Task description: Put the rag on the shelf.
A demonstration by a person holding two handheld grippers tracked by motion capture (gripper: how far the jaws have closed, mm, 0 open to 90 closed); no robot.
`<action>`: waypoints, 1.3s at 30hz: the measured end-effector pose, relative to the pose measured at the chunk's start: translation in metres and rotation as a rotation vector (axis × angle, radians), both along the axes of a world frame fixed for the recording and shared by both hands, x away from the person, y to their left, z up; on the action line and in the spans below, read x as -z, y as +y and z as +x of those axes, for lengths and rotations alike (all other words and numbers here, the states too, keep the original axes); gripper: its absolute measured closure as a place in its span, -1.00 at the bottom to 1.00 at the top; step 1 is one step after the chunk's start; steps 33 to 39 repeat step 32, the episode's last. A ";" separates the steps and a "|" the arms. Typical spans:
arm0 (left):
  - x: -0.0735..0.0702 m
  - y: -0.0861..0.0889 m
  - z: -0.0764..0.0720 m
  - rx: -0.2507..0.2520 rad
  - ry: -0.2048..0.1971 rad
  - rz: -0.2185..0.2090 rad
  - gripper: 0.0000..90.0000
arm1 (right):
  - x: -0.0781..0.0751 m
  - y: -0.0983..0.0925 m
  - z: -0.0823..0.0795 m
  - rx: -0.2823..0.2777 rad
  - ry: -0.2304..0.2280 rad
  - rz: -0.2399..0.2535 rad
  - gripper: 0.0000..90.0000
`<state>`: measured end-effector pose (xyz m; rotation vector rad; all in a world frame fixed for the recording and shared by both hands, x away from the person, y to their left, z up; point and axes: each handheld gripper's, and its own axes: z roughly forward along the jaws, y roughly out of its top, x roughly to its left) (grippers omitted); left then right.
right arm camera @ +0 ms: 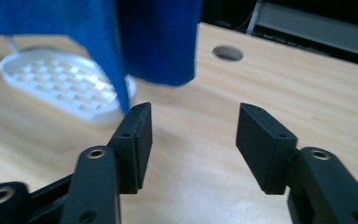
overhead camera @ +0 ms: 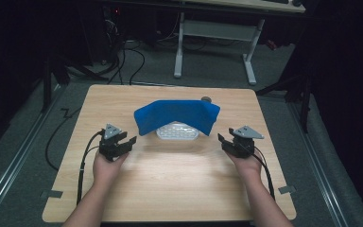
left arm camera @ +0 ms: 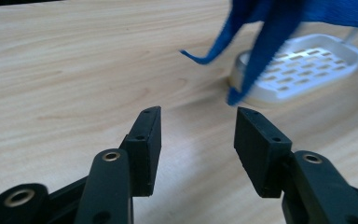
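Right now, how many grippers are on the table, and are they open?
2, both open and empty: the left gripper beside the blue cloth's left end, the right gripper beside its right end.

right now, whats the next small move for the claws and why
Probably ease both claws inward toward the blue cloth. The left claw and right claw are open, flanking the cloth, which hangs over the white slotted dish, apart from both.
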<state>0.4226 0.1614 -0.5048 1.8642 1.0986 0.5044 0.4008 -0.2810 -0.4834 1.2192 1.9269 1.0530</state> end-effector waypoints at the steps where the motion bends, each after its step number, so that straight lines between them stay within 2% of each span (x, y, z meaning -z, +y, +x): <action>1: 0.001 -0.002 -0.009 0.010 0.004 -0.004 0.14 | 0.000 0.002 -0.009 -0.021 -0.006 0.003 -0.02; 3: 0.002 -0.003 -0.018 0.019 0.003 -0.014 0.12 | 0.001 0.004 -0.018 -0.027 -0.027 -0.004 -0.02; 5: 0.002 -0.005 -0.023 0.025 0.009 -0.020 0.11 | 0.002 0.006 -0.023 -0.034 -0.027 -0.011 -0.02; 6: 0.002 -0.008 -0.032 0.039 0.005 -0.017 0.11 | 0.004 0.009 -0.032 -0.045 -0.024 -0.006 -0.02; 7: 0.002 -0.008 -0.032 0.039 0.005 -0.017 0.10 | 0.004 0.009 -0.032 -0.045 -0.024 -0.006 -0.02; 8: 0.002 -0.011 -0.042 0.055 -0.003 -0.011 0.10 | 0.006 0.011 -0.042 -0.050 -0.023 -0.003 -0.03; 11: 0.002 -0.018 -0.056 0.082 -0.016 0.014 0.07 | 0.011 0.015 -0.055 -0.065 -0.027 -0.018 -0.05; 13: 0.002 -0.020 -0.061 0.094 -0.015 0.014 0.05 | 0.012 0.016 -0.060 -0.068 -0.029 -0.023 -0.06; 14: 0.004 -0.024 -0.074 0.111 -0.020 0.006 0.05 | 0.014 0.018 -0.070 -0.072 -0.027 -0.025 -0.07; 15: 0.004 -0.024 -0.074 0.111 -0.020 0.006 0.05 | 0.016 0.018 -0.076 -0.072 -0.032 -0.031 -0.07; 16: 0.008 -0.028 -0.089 0.133 -0.009 -0.020 0.05 | 0.017 0.018 -0.083 -0.074 -0.038 -0.033 -0.07; 17: 0.008 -0.028 -0.089 0.133 -0.009 -0.020 0.05 | 0.020 0.018 -0.090 -0.074 -0.033 -0.031 -0.07; 18: 0.012 -0.035 -0.103 0.162 0.027 -0.031 0.04 | 0.021 0.019 -0.096 -0.079 -0.026 -0.045 -0.07; 19: 0.012 -0.035 -0.103 0.162 0.027 -0.031 0.03 | 0.021 0.019 -0.096 -0.079 -0.026 -0.045 -0.07; 20: 0.014 -0.041 -0.117 0.189 0.028 -0.009 0.03 | 0.025 0.021 -0.110 -0.084 -0.016 -0.068 -0.07; 21: 0.014 -0.041 -0.117 0.189 0.028 -0.009 0.03 | 0.025 0.021 -0.110 -0.084 -0.016 -0.068 -0.07; 22: 0.015 -0.048 -0.125 0.222 0.026 0.018 0.02 | 0.027 0.022 -0.122 -0.095 -0.003 -0.065 -0.07; 23: 0.015 -0.048 -0.125 0.222 0.026 0.018 0.01 | 0.028 0.024 -0.126 -0.100 0.000 -0.070 -0.07; 24: 0.015 -0.053 -0.127 0.246 0.016 0.034 0.00 | 0.028 0.026 -0.129 -0.110 -0.002 -0.081 -0.07; 26: 0.016 -0.056 -0.125 0.248 0.009 0.043 0.00 | 0.028 0.028 -0.130 -0.116 -0.010 -0.082 -0.07; 31: 0.018 -0.053 -0.121 0.235 0.023 0.040 -0.01 | 0.031 0.029 -0.125 -0.107 0.009 -0.070 -0.07; 39: 0.018 -0.053 -0.121 0.235 0.023 0.040 -0.02 | 0.031 0.028 -0.125 -0.108 0.010 -0.068 -0.07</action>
